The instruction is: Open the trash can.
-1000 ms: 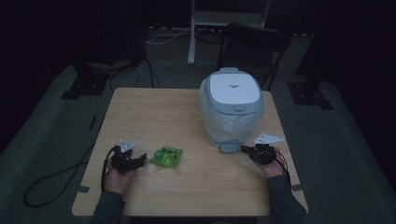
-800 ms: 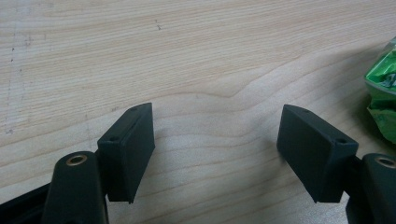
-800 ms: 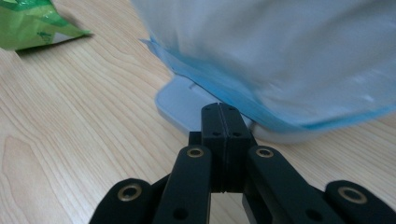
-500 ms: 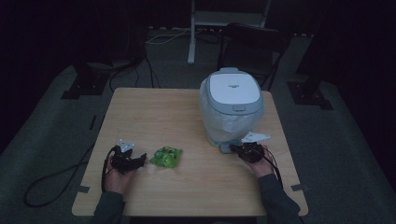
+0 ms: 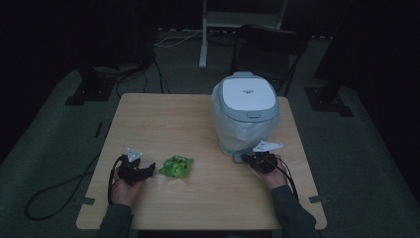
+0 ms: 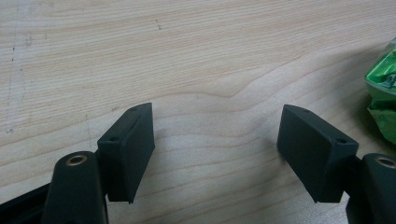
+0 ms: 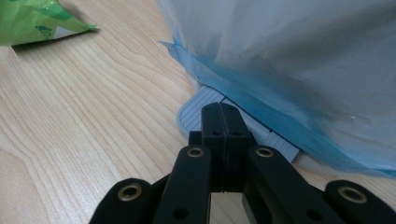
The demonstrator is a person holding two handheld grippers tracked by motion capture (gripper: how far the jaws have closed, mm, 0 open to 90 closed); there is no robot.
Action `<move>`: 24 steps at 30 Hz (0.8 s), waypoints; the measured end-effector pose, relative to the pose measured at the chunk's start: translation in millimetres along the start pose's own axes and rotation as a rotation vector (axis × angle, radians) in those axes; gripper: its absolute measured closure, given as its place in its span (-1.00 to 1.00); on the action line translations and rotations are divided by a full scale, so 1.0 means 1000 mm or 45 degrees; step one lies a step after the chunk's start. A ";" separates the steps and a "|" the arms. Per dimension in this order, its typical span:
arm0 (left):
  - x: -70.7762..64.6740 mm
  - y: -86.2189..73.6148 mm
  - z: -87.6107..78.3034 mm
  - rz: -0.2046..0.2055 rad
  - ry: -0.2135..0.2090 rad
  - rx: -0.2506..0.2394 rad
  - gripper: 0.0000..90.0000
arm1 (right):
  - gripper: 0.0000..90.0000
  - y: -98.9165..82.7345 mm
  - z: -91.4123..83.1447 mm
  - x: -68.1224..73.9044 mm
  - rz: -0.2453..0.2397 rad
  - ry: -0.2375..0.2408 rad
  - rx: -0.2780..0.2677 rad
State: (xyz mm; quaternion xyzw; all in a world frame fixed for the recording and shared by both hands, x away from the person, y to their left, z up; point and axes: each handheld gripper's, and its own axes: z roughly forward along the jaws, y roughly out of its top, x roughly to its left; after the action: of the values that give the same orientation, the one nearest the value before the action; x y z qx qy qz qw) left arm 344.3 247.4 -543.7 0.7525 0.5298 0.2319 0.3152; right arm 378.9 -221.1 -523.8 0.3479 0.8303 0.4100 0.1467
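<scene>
At the bin's (image 5: pixel 246 116) foot, right gripper (image 7: pixel 219 122) with jaws pressed together, tips on the grey pedal (image 7: pixel 201 108); lid looks down, not yet raised. Green packet (image 5: pixel 176 166) lies left of bin, untouched; left gripper (image 6: pixel 215 140) beside it, jaws apart, empty

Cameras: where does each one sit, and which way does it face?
High view: above the person's side, looking forward and down at the wooden table; both forearms, left gripper, right gripper.
Left gripper view: looks along open jaws at bare wood.
Right gripper view: shut jaws over the grey ribbed pedal of the white bag-lined bin.
All share the crumpled green wrapper.
</scene>
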 end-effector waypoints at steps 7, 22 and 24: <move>-0.001 0.000 0.000 -0.006 0.006 -0.002 -0.38 | 1.00 -0.002 0.002 0.001 -0.006 -0.006 0.004; -0.001 0.000 0.000 -0.006 0.006 0.000 -0.38 | 1.00 -0.007 0.010 0.002 -0.022 -0.021 0.059; -0.001 0.000 0.000 -0.006 0.006 0.000 -0.38 | 1.00 -0.007 0.010 0.002 -0.021 -0.025 0.061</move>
State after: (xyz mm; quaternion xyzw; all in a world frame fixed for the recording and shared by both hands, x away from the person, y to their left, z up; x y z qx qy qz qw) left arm 343.9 246.9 -543.8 0.7506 0.5324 0.2330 0.3145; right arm 379.4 -216.8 -535.2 0.3485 0.8412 0.3854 0.1499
